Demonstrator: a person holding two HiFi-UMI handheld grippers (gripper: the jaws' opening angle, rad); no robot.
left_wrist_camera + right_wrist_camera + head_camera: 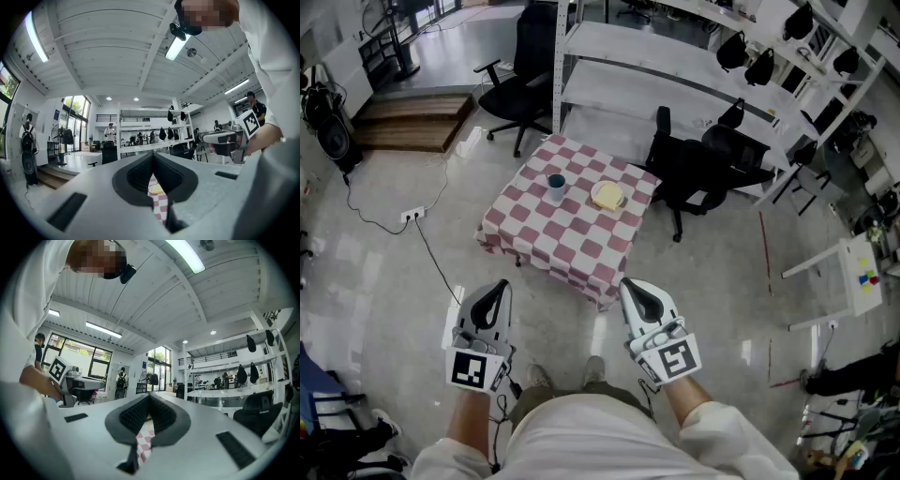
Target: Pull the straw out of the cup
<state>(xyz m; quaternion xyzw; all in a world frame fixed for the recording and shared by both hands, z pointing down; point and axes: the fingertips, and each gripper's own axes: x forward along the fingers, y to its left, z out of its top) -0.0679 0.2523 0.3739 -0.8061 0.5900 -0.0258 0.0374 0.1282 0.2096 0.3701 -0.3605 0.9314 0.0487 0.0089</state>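
A dark teal cup (555, 187) stands on a low table with a red-and-white checked cloth (572, 234), far ahead of me on the floor. It is too small here to make out the straw. My left gripper (499, 285) and right gripper (634, 285) are held side by side, well short of the table, level and pointing towards it. Both are shut with nothing between the jaws. In the left gripper view the jaws (152, 155) meet at the tip, and the checked cloth (159, 204) shows through the gap below. The right gripper view shows the same at its jaws (149, 395).
A yellow item (608, 195) lies on the table to the right of the cup. Black office chairs (703, 173) stand behind the table, in front of white shelving (675, 70). A cable and a power strip (412, 216) lie on the floor at the left.
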